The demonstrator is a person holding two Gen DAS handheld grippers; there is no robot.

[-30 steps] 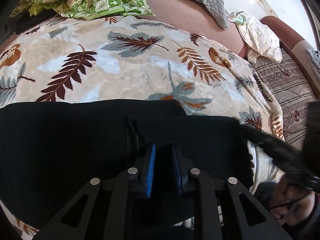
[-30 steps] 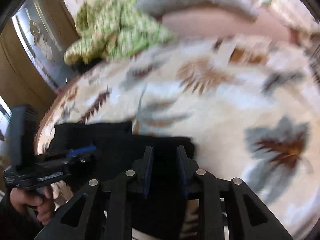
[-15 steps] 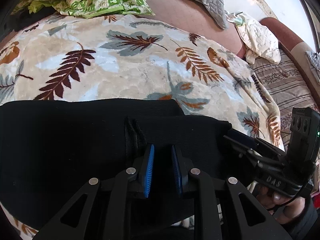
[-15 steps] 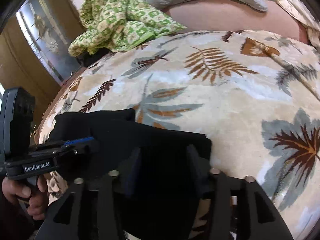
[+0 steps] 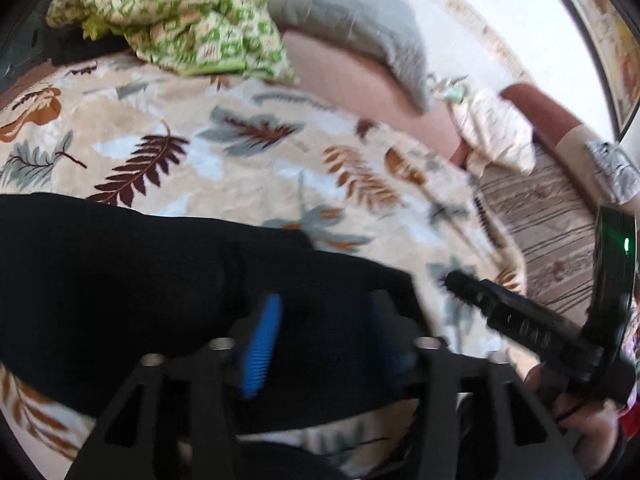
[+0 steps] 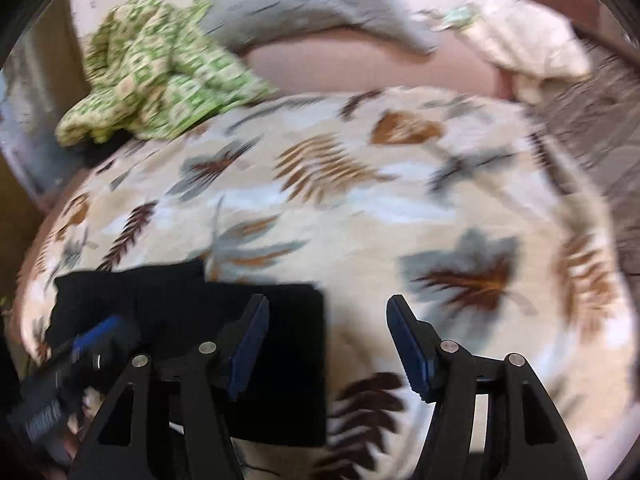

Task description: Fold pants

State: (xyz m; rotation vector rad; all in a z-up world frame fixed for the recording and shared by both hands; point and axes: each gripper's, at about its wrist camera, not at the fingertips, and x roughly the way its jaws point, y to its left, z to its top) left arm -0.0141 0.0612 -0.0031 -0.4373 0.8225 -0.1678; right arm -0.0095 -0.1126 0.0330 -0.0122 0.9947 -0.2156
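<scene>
Already the black pants (image 5: 168, 288) lie as a flat, compact block at the near edge of the leaf-print blanket (image 5: 248, 168), so the folding looks largely done. In the right wrist view the pants (image 6: 256, 320) show a straight right edge and a squared far corner, with a slightly offset layer stepping up at the far left (the layers do not quite line up there). No loose leg or waistband trails off the block in either view, though the near edge is hidden behind the tools.

The left gripper (image 5: 324, 340) has its jaws apart, hovering over the right half of the pants with dark cloth showing between the blue pads; nothing appears pinched. The right gripper (image 6: 328, 348) is also spread wide, its left finger over the pants' right edge and its right finger over bare blanket, holding nothing.

What remains, by my reading, is at most one more fold to halve the block, or a tidy of that stepped far-left corner. Both views are motion-blurred, so fine creases cannot be judged. A green patterned cloth (image 6: 160, 68) and a grey pillow (image 6: 316, 12) sit well apart at the far side.
</scene>
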